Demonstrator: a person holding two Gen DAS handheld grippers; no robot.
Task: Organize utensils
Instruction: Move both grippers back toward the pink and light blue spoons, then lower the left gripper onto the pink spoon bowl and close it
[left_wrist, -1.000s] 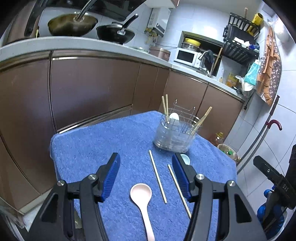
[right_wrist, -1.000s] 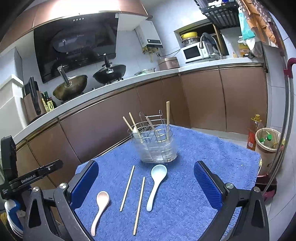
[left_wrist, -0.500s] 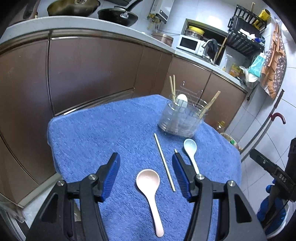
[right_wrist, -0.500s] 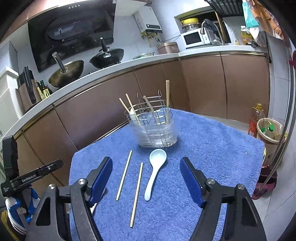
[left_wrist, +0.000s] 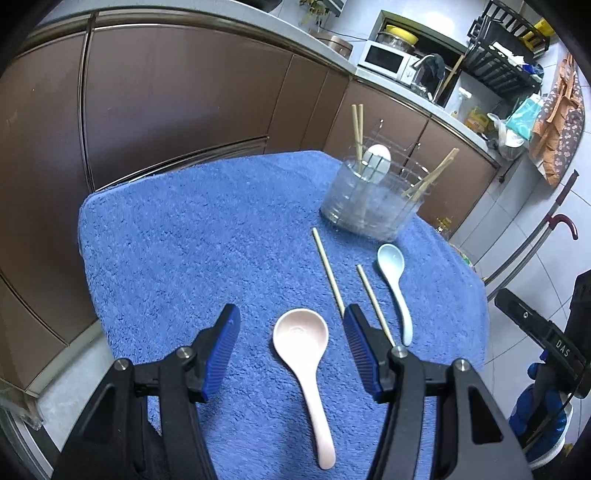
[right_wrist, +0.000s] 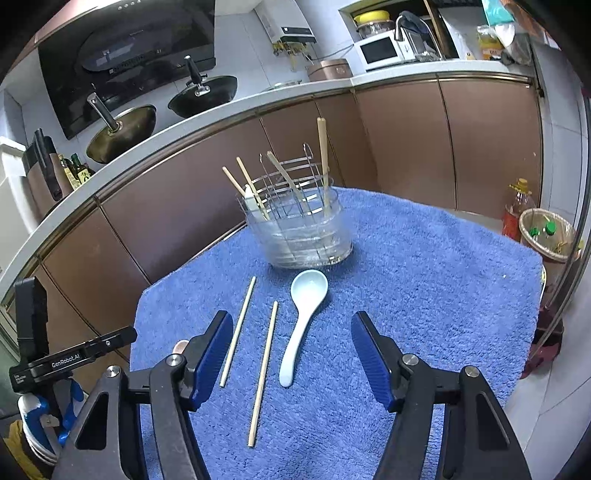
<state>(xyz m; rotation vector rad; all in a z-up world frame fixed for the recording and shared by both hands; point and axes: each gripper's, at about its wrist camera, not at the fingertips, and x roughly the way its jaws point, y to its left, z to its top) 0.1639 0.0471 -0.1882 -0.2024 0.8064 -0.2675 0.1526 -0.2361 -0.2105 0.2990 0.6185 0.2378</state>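
A pink spoon (left_wrist: 303, 339) lies on the blue towel (left_wrist: 184, 240) between the fingers of my open left gripper (left_wrist: 291, 325), bowl towards the holder. A pale blue spoon (right_wrist: 304, 317) lies between the fingers of my open right gripper (right_wrist: 290, 332); it also shows in the left wrist view (left_wrist: 393, 280). Two loose chopsticks (right_wrist: 240, 328) (right_wrist: 264, 373) lie left of the blue spoon. The clear utensil holder (right_wrist: 299, 229) with a wire rack stands at the far side, holding several chopsticks and a white spoon (left_wrist: 376, 162).
Brown kitchen cabinets (left_wrist: 166, 103) and a counter run behind the table. A bin (right_wrist: 548, 236) and an oil bottle (right_wrist: 517, 206) stand on the floor at the right. The towel's near edge is under both grippers.
Both grippers have moved down and forward over the towel. The pink spoon now lies between the left fingers and the blue spoon between the right fingers. The right jaws have narrowed.
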